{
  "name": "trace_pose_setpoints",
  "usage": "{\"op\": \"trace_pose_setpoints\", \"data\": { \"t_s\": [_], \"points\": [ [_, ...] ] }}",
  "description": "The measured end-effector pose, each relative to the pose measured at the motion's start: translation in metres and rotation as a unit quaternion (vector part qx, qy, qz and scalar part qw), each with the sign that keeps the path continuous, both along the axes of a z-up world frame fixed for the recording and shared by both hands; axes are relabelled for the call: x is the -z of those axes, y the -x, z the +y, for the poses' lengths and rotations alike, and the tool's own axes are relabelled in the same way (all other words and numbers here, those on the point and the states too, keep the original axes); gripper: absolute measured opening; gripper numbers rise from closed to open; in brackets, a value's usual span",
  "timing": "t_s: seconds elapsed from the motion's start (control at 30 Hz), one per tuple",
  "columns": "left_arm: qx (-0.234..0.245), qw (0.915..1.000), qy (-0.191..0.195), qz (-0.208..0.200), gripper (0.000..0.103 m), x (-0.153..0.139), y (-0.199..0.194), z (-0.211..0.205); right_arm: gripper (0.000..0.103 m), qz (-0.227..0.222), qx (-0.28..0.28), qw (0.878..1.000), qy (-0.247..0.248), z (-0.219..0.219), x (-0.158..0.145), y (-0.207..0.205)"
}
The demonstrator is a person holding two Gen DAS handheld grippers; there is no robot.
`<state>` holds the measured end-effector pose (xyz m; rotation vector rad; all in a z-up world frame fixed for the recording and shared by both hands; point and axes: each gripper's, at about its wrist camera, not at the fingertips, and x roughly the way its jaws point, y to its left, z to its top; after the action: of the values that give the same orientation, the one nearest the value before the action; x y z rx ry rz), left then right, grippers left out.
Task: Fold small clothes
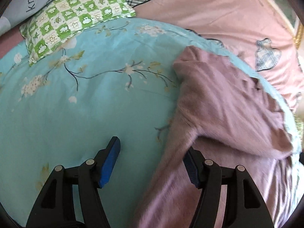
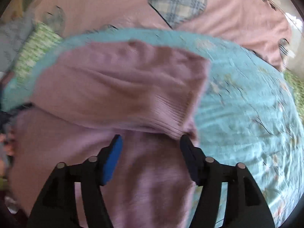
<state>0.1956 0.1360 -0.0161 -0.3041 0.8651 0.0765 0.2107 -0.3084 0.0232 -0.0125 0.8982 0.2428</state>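
Observation:
A mauve knit sweater [image 1: 224,102] lies on a teal floral quilt [image 1: 85,102], partly folded over itself. My left gripper [image 1: 152,152] is open at the sweater's left edge; its right finger sits under or against a sleeve fold, its left finger over bare quilt. In the right wrist view the sweater [image 2: 117,87] fills the middle, with a folded ribbed hem lying across it. My right gripper [image 2: 151,144] is open just above the sweater, its fingers at the ribbed fold's edge. Both views are blurred by motion.
A green checked pillow [image 1: 76,19] lies at the quilt's far left corner, beside a grey printed cushion [image 1: 28,1]. A pink bedsheet with plaid heart patches [image 2: 176,3] lies beyond the quilt. A person's hand [image 2: 7,144] shows at the left edge.

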Motion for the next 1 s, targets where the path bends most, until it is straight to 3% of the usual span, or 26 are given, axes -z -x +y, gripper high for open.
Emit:
{"op": "trace_pose_setpoints", "data": {
  "t_s": [0.07, 0.17, 0.23, 0.33, 0.47, 0.63, 0.77, 0.8, 0.87, 0.9, 1.0],
  "points": [
    [0.024, 0.9981, 0.043, -0.038, 0.066, -0.005, 0.015, 0.003, 0.065, -0.005, -0.040, 0.998, -0.052, 0.018, -0.014, -0.005],
    [0.045, 0.9921, 0.072, -0.092, 0.073, -0.017, 0.029, 0.006, 0.065, -0.002, -0.096, 0.986, -0.140, 0.048, -0.027, -0.032],
    [0.048, 0.9907, 0.078, -0.101, 0.074, -0.018, 0.025, 0.005, 0.066, -0.002, -0.128, 0.973, -0.189, 0.078, -0.033, -0.058],
    [0.057, 0.9912, 0.089, -0.080, 0.074, -0.013, 0.000, 0.003, 0.065, 0.024, -0.183, 0.955, -0.230, 0.144, -0.037, -0.112],
    [0.074, 0.9932, 0.088, -0.021, 0.074, 0.005, -0.025, -0.007, 0.064, 0.076, -0.224, 0.941, -0.242, 0.226, -0.025, -0.169],
    [0.067, 0.9946, 0.074, -0.026, 0.075, 0.006, -0.012, -0.011, 0.063, 0.113, -0.226, 0.954, -0.161, 0.284, 0.006, -0.216],
    [0.030, 0.9981, 0.046, -0.029, 0.075, 0.006, -0.003, -0.009, 0.062, 0.140, -0.223, 0.958, -0.114, 0.295, 0.032, -0.233],
    [0.021, 0.9985, 0.042, -0.028, 0.074, 0.006, -0.003, -0.008, 0.058, 0.143, -0.225, 0.959, -0.096, 0.299, 0.039, -0.235],
    [0.012, 0.9990, 0.035, -0.025, 0.069, 0.007, -0.003, -0.007, 0.036, 0.146, -0.230, 0.959, -0.083, 0.301, 0.048, -0.236],
    [0.005, 0.9993, 0.027, -0.024, 0.067, 0.007, -0.003, -0.007, 0.016, 0.144, -0.228, 0.960, -0.081, 0.301, 0.049, -0.237],
    [-0.021, 0.9990, 0.025, -0.029, 0.058, 0.008, -0.001, -0.002, 0.003, 0.108, -0.226, 0.961, -0.120, 0.297, 0.037, -0.244]
  ]
}}
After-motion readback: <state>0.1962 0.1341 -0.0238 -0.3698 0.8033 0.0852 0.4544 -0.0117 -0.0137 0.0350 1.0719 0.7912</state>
